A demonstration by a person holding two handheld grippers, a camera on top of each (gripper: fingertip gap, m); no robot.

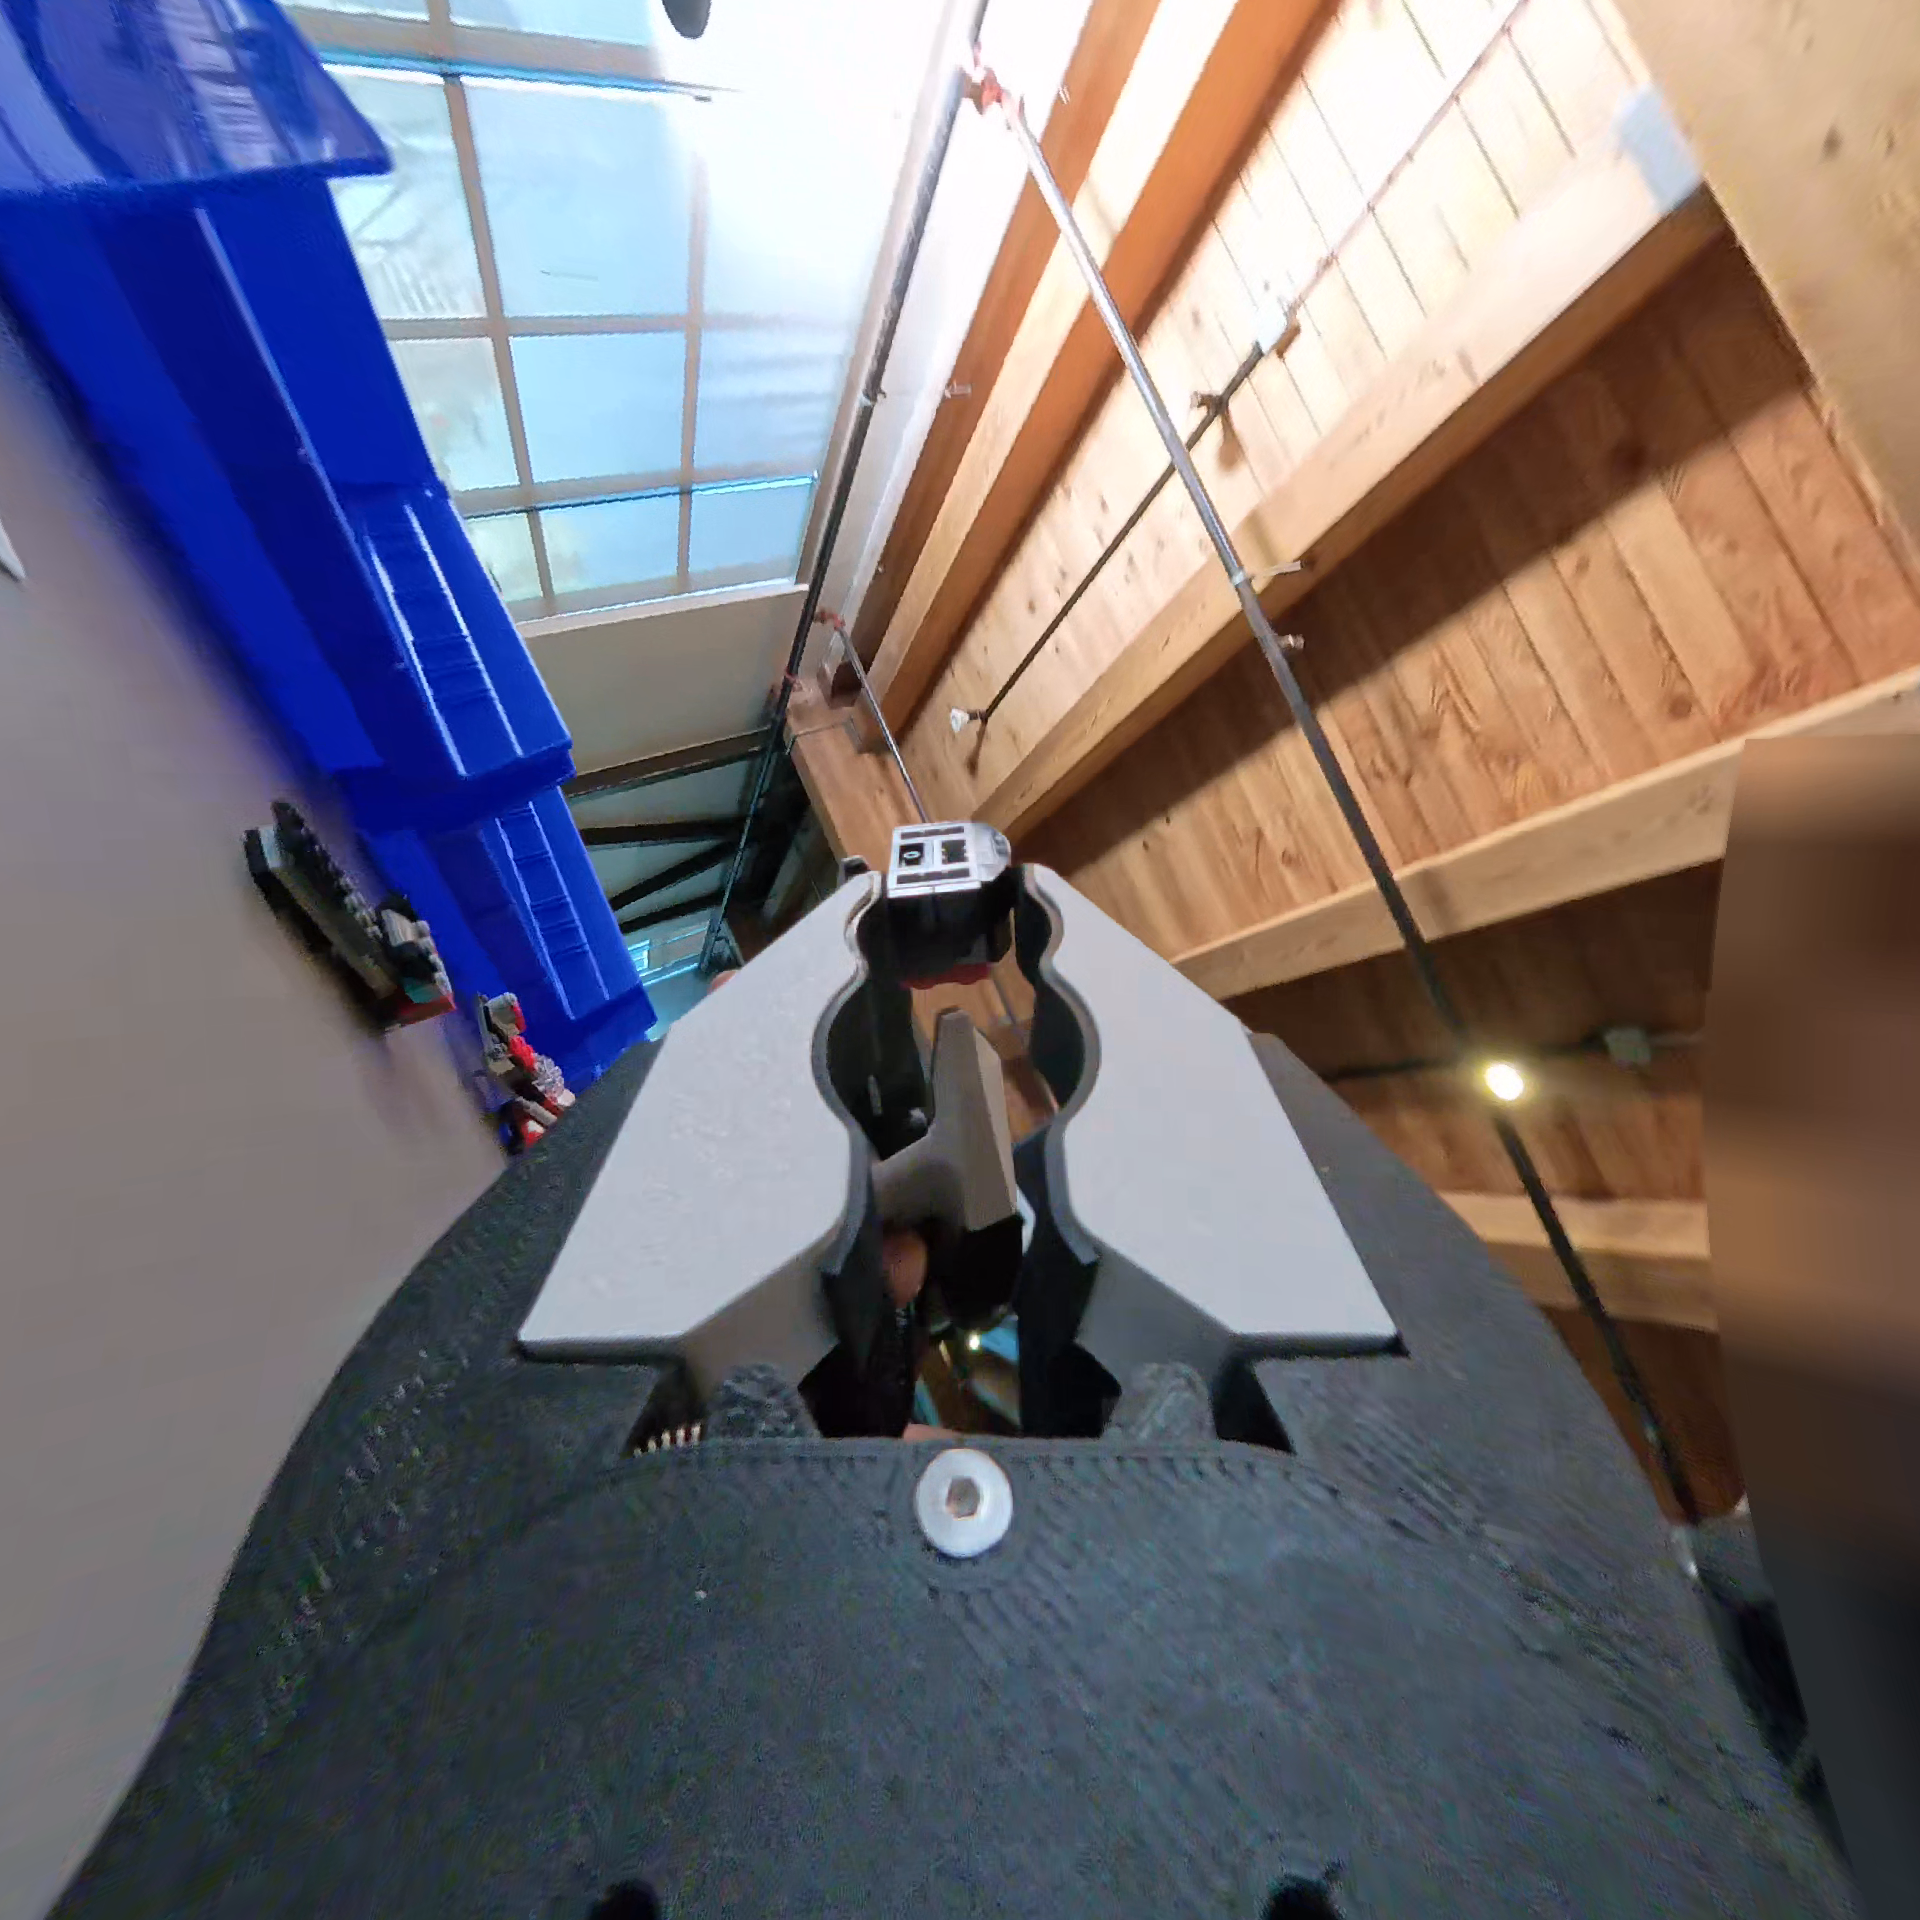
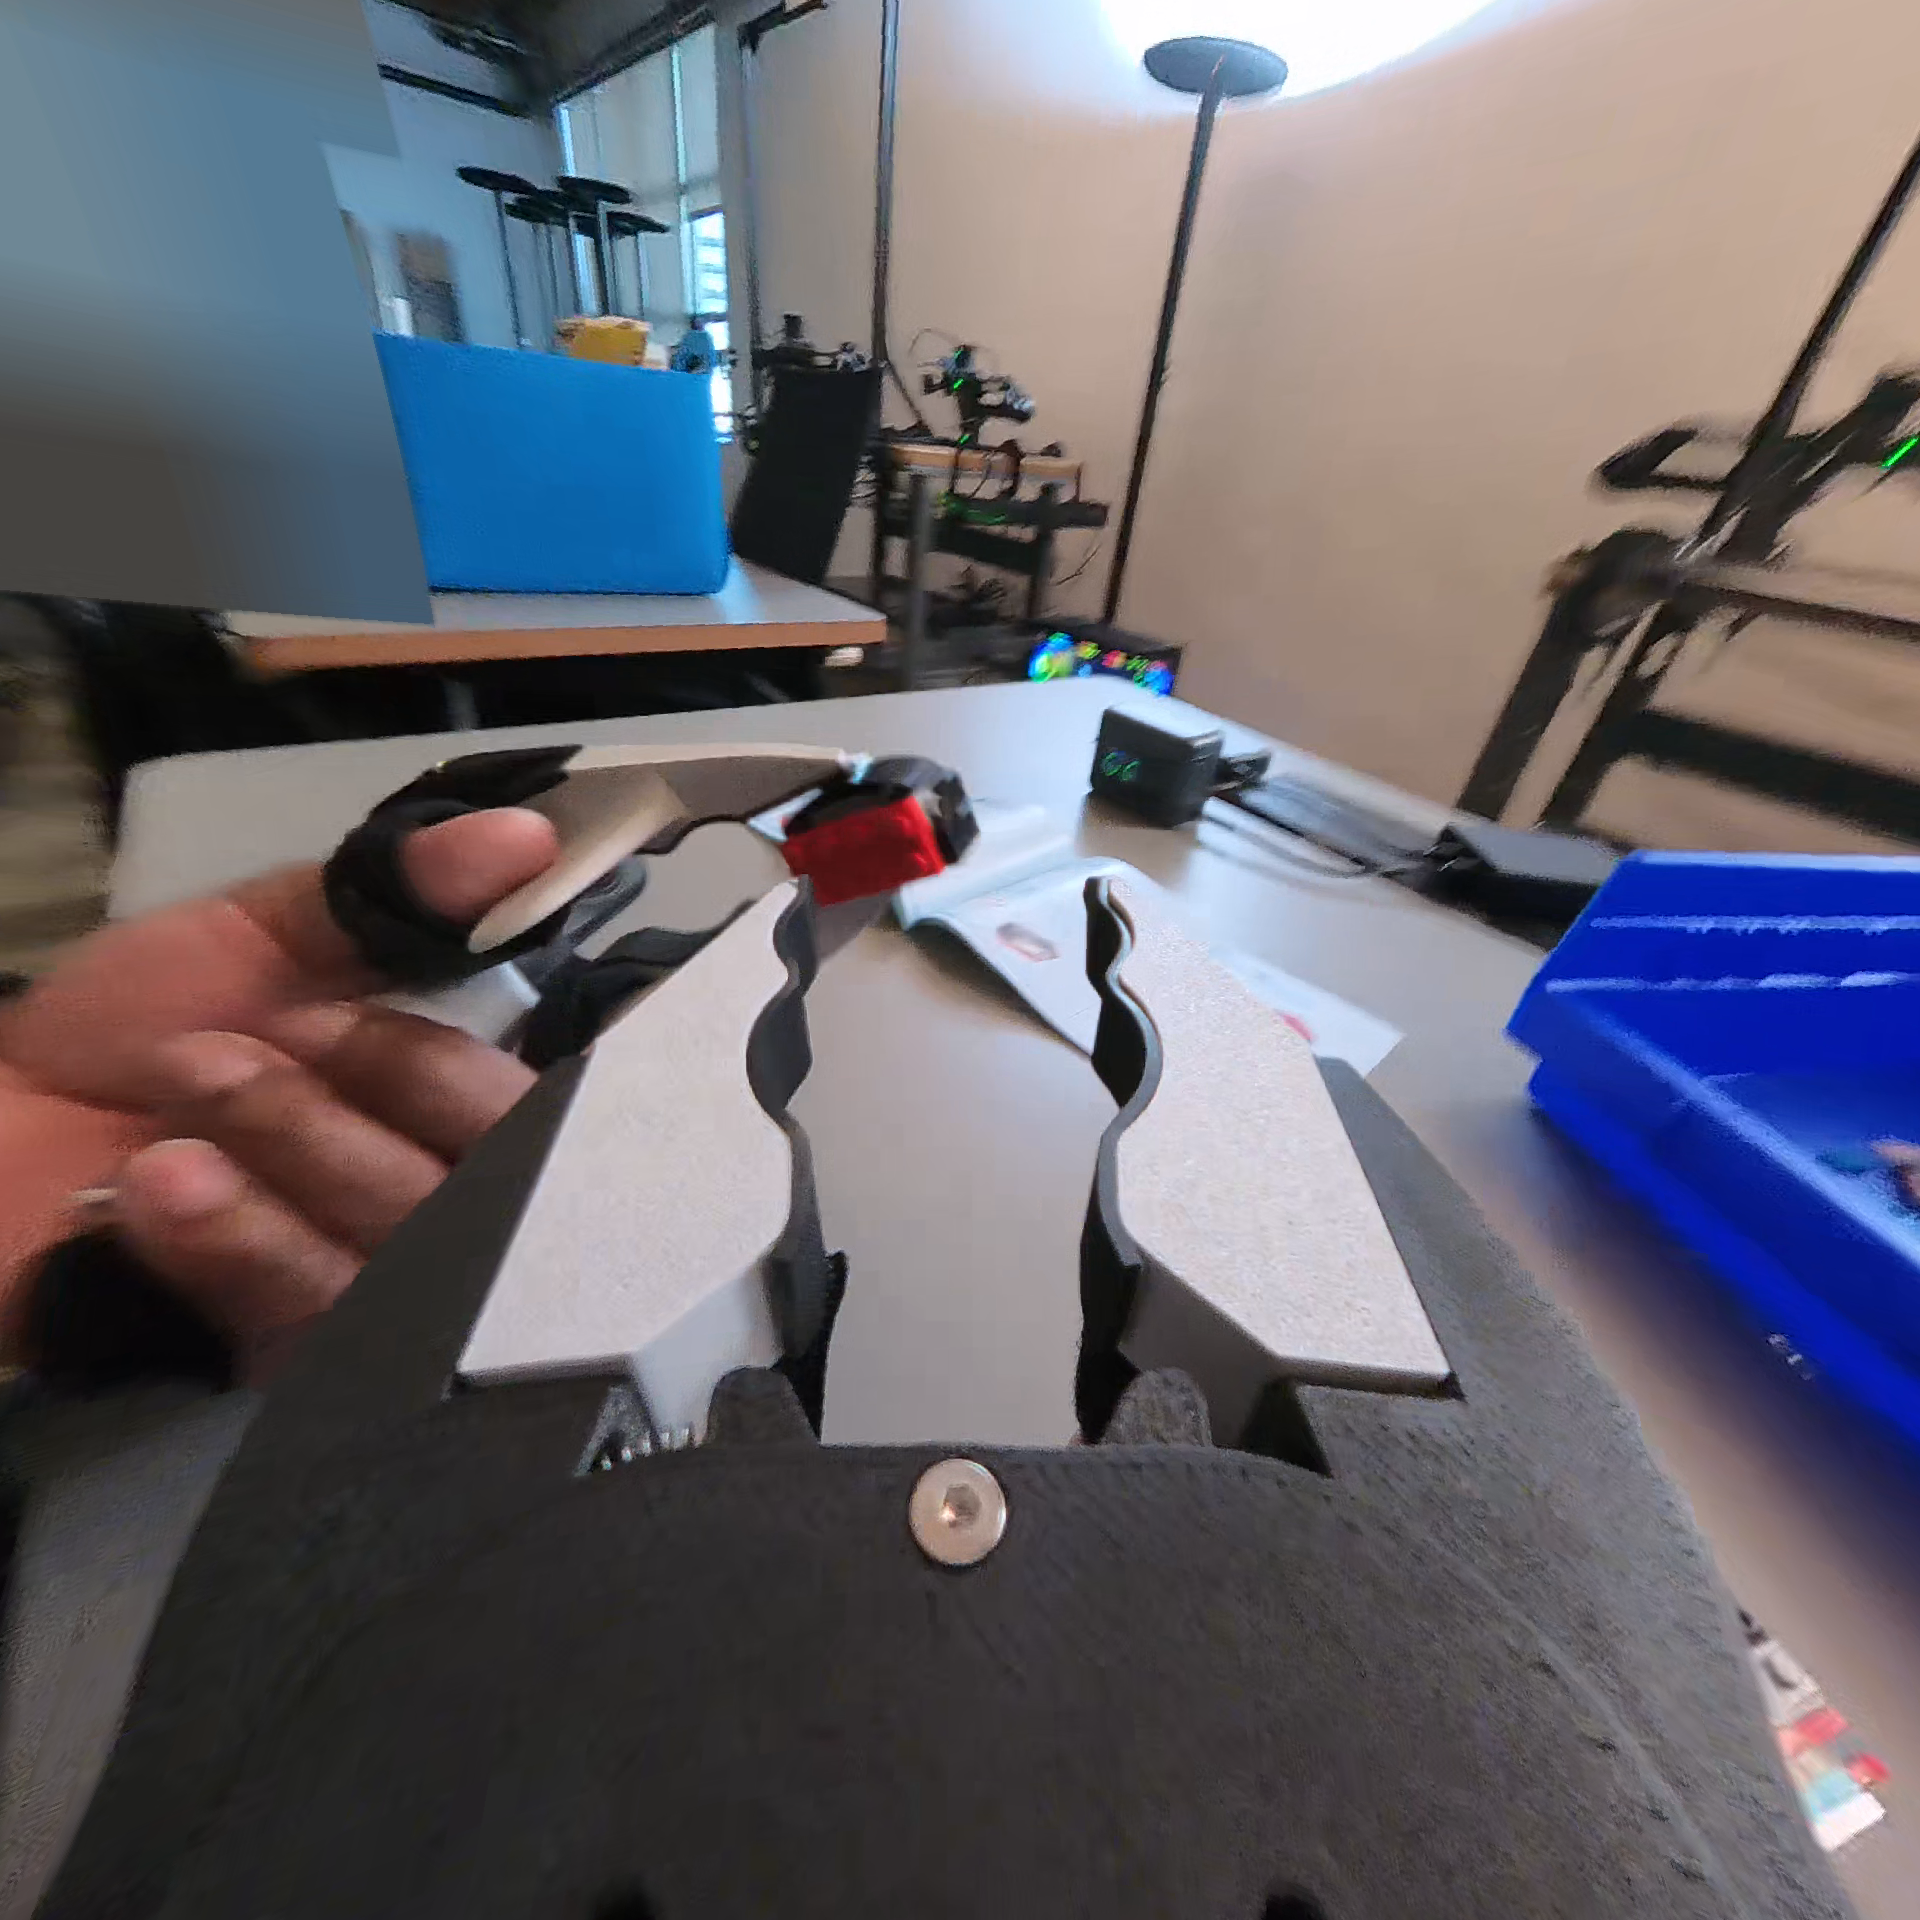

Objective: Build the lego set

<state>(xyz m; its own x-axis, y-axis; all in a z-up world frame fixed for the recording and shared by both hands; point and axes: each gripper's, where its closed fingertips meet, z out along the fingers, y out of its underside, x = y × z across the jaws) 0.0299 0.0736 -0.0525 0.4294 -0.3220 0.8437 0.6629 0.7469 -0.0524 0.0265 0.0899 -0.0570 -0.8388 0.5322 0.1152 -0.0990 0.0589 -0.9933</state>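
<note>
Two tongs, left tongs (image 1: 940, 894) clamping lego piece (image 1: 940, 883), right tongs (image 2: 940, 904) spread empty, ceiling versus table (image 2: 935, 1039).

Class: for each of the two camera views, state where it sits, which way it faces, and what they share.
Left wrist view: on the left tongs, tilted up at the wooden plank ceiling; its grey fingers clamp a small black, grey and red lego assembly.
Right wrist view: on the open right tongs, facing across the grey table; a hand shows.
Shared: the lego assembly.
</note>
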